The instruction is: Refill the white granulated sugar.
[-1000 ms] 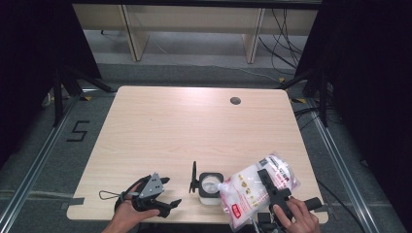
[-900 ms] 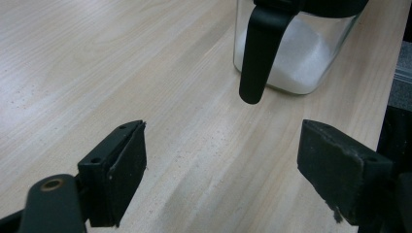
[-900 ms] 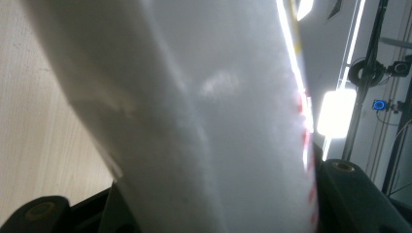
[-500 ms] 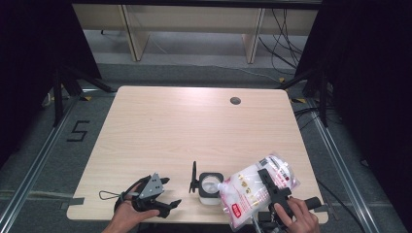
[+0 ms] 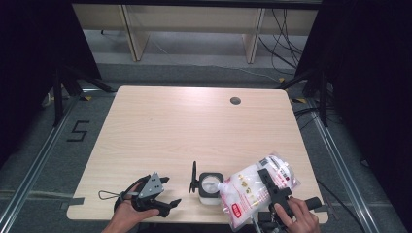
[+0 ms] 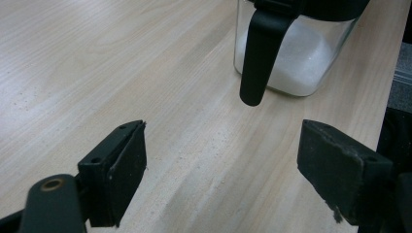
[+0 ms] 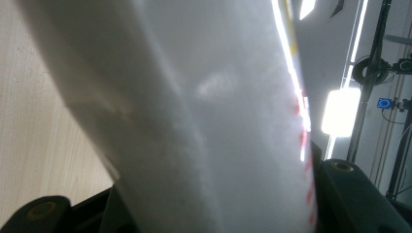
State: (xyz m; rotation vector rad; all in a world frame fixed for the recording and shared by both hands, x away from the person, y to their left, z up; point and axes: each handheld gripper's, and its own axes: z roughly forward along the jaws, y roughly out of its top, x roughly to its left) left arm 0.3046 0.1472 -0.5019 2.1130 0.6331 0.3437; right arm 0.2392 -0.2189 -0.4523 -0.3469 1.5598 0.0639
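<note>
Tilted bag (image 5: 252, 191) — spout over glass jar (image 5: 210, 184)

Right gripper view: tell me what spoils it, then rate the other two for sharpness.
Right gripper view: the bag sits so close that it blurs into a pale mass, with glare from the ceiling lights. Left gripper view: the jar and table grain look sharp. High view: evenly lit table, dark surroundings.

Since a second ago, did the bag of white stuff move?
No. The bag sits in the same spot, its spout over the glass jar, held in the right claw.
</note>
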